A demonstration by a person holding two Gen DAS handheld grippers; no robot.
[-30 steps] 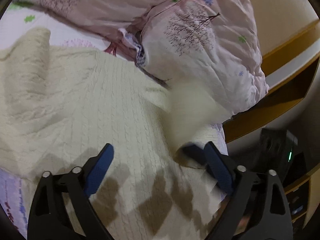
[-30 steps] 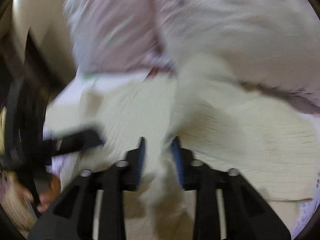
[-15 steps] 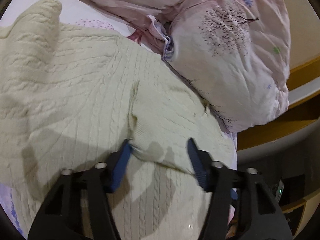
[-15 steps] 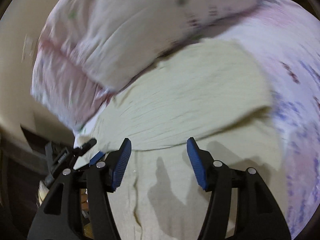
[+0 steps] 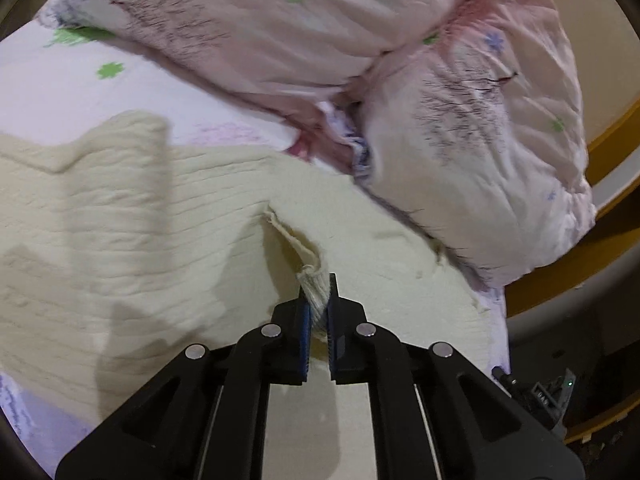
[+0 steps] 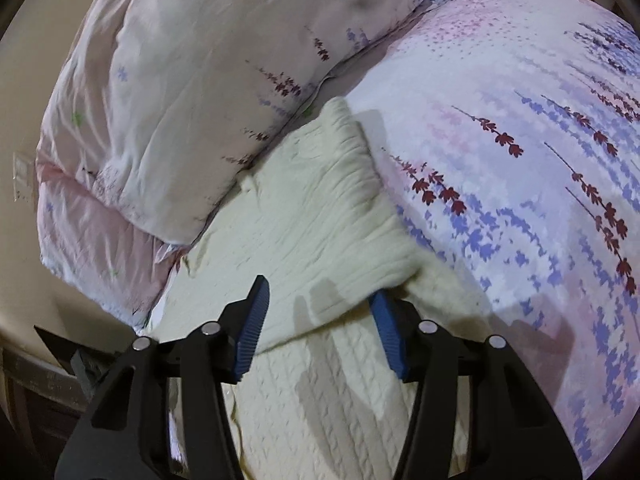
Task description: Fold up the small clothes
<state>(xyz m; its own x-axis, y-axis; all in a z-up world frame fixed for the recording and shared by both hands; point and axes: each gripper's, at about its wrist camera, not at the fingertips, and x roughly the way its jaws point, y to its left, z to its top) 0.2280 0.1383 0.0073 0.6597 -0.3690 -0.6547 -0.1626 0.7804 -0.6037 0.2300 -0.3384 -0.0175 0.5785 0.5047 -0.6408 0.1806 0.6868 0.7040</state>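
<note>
left gripper [image 5: 317, 300]: blue-padded fingers [image 5: 305, 328] pinched together on a bunched ribbed edge of the cream cable-knit sweater [image 5: 120, 248].
right gripper [image 6: 320, 320]: blue pads [image 6: 253, 326] spread wide, gripping nothing; a folded sweater [image 6: 312, 216] flap lies between and just beyond them.
sweater: spread flat on the lavender-print bedsheet [image 6: 520, 160], its far edge against the pink floral duvet [image 5: 460, 120].
containers: none visible.
bed edge: yellow wooden frame [image 5: 616, 136] beyond the duvet.

A cream cable-knit sweater [image 5: 120, 232] is spread flat on the bed, one sleeve [image 6: 320, 216] folded across it, its edge pinched and lifted.
</note>
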